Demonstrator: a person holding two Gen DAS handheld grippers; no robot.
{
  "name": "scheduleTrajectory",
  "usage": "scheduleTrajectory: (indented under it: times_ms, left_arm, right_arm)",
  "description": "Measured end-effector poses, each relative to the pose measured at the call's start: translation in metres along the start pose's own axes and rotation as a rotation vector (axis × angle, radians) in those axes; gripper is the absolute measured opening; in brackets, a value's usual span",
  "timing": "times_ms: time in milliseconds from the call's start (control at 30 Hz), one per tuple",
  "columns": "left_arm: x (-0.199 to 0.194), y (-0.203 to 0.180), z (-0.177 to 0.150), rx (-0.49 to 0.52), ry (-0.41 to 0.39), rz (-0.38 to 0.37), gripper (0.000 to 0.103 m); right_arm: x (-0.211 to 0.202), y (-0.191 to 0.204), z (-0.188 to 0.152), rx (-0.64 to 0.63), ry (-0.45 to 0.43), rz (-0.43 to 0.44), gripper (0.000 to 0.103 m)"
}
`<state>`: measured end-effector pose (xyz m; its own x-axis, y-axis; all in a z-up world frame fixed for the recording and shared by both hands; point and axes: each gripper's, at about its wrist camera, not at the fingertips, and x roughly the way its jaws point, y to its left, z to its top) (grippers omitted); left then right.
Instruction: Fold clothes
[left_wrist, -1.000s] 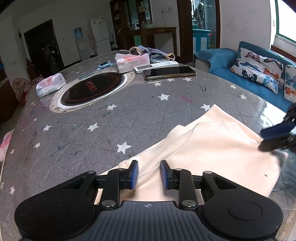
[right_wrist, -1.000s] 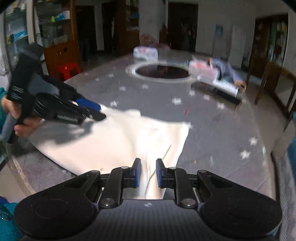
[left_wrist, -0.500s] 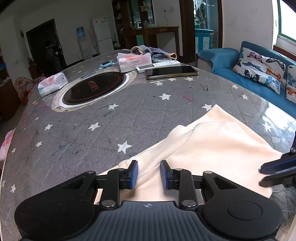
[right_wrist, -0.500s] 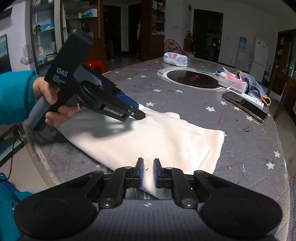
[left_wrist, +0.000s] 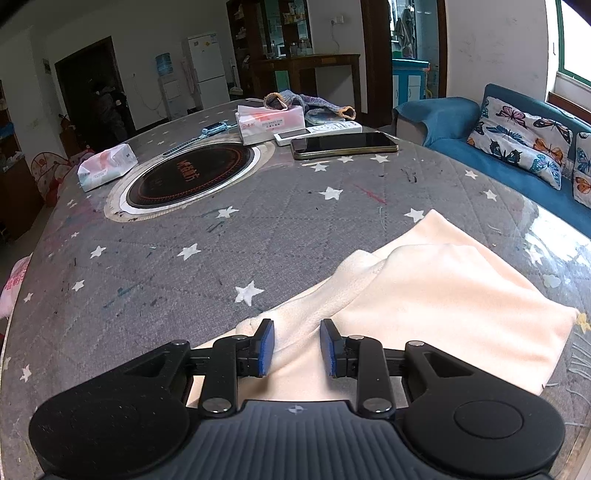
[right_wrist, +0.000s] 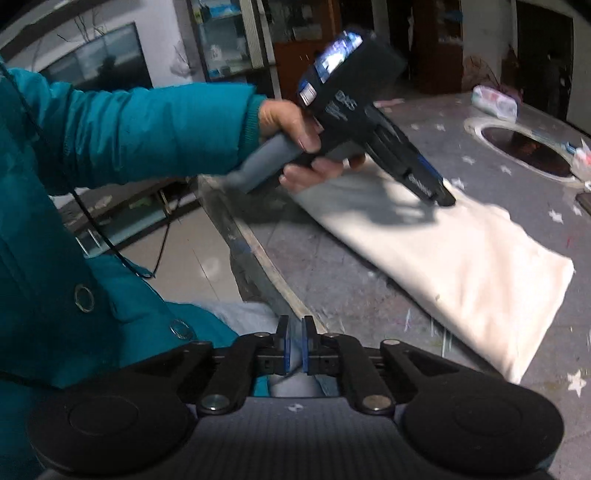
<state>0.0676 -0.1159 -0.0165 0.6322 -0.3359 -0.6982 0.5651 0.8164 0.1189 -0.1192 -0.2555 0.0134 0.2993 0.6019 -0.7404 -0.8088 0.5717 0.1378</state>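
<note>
Now right tongs (right_wrist: 294, 345) clenched empty, off the garment (right_wrist: 461, 254); left tongs (left_wrist: 296, 347) unchanged, released

The left wrist camera looks low and close across the desk (left_wrist: 258, 229) toward the sofa (left_wrist: 480, 147); the right one faces back over the desk edge. Both share the cream garment (left_wrist: 443, 302) (right_wrist: 461, 258).

- My right gripper (right_wrist: 294, 349): black linkage arms, silver pivot screws, blue pads, ribbed grey plate with a small round emblem.
- At two o'clock in the right wrist view, my left gripper (right_wrist: 443, 195): black body, grey handle, white lettering, lit blue screen on top.
- Teal padded sleeve (right_wrist: 147, 133) with ribbed cuff, teal coat with metal snaps, thin black cable (right_wrist: 92, 218) hanging.
</note>
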Motion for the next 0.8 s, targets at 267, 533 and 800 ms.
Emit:
scheduleTrajectory:
  times_ms: [267,533,800]
  left_arm:
    - [-0.007,-0.001,-0.001,0.016,-0.001,0.029,0.038]
    - [-0.005,0.000,-0.002,0.014,0.011,0.044,0.039]
    - [-0.002,0.004,-0.004,-0.006,0.007,0.050,0.045]
  right_arm:
    - [0.002,-0.015,0.003,-0.041,-0.084,-0.360,0.006]
    - [0.020,-0.018,-0.003,-0.104,-0.071,-0.428,0.006]
    - [0.013,0.005,-0.008,-0.108,-0.060,-0.328,0.000]
